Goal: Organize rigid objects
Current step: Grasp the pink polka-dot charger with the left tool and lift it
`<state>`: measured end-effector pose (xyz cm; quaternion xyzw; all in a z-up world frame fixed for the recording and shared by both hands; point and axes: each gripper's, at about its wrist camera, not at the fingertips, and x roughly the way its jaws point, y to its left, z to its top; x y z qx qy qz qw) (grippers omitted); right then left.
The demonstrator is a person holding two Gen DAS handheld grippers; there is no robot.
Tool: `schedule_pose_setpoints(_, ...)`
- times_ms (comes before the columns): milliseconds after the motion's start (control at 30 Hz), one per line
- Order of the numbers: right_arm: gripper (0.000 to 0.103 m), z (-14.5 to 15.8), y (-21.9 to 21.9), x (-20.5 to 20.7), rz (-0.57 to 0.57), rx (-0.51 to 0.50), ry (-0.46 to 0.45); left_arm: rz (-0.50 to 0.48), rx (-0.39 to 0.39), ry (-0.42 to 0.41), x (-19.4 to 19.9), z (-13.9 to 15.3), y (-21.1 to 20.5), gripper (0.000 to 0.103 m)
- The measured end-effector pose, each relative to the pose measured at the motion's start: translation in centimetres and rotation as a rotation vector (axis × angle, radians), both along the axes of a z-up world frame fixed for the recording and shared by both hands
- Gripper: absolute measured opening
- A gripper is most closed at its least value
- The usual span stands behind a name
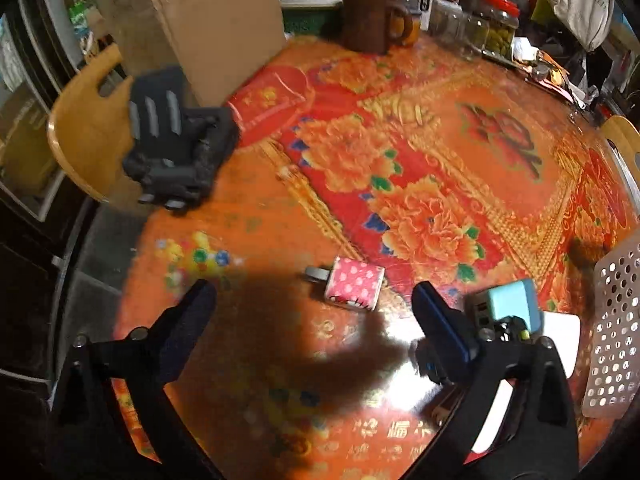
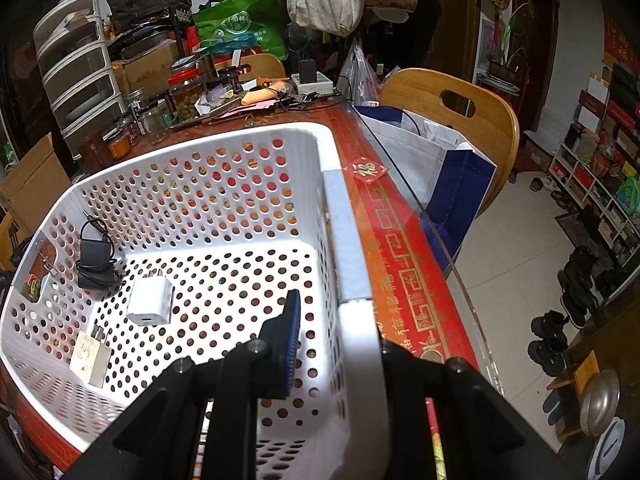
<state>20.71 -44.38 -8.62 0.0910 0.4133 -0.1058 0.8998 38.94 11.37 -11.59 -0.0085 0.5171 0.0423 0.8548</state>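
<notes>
My left gripper (image 1: 312, 304) is open and empty above the table, its fingers wide apart. A pink polka-dot charger plug (image 1: 354, 283) lies on the red floral tablecloth just ahead between the fingers. A light blue charger (image 1: 516, 304) and a white flat block (image 1: 560, 336) lie right of the right finger. A dark grey object (image 1: 176, 136) sits at the left by the table edge. My right gripper (image 2: 336, 336) is shut on the white perforated basket's right rim (image 2: 348, 240). The basket holds a white cube charger (image 2: 150, 300), a black adapter with cord (image 2: 94, 258) and a cream plug (image 2: 90, 358).
The basket's corner (image 1: 616, 320) shows at the right of the left wrist view. A cardboard box (image 1: 208, 20), a brown mug (image 1: 372, 16) and glass jars (image 1: 496, 28) stand at the table's back. Wooden chairs (image 2: 460, 120) stand around. A red packet (image 1: 268, 100) lies by the box.
</notes>
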Motion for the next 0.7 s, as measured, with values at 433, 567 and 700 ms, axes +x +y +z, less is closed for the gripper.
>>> schedule_pose_setpoints(433, 0.018, -0.1, -0.1, 0.1, -0.002, -0.001, 0.004, 0.000, -0.051, 0.033, 2.0, -2.8, -2.0, 0.043)
schedule_pose_setpoints(567, 0.018, -0.1, -0.1, 0.1, -0.001, -0.002, 0.001, -0.003, -0.008, -0.010, 1.0, -2.1, -2.4, 0.043)
schedule_pose_setpoints(700, 0.018, -0.2, -0.2, 0.1, 0.002, -0.001, 0.000, -0.013, -0.015, -0.043, -0.2, -0.8, -2.5, 0.043)
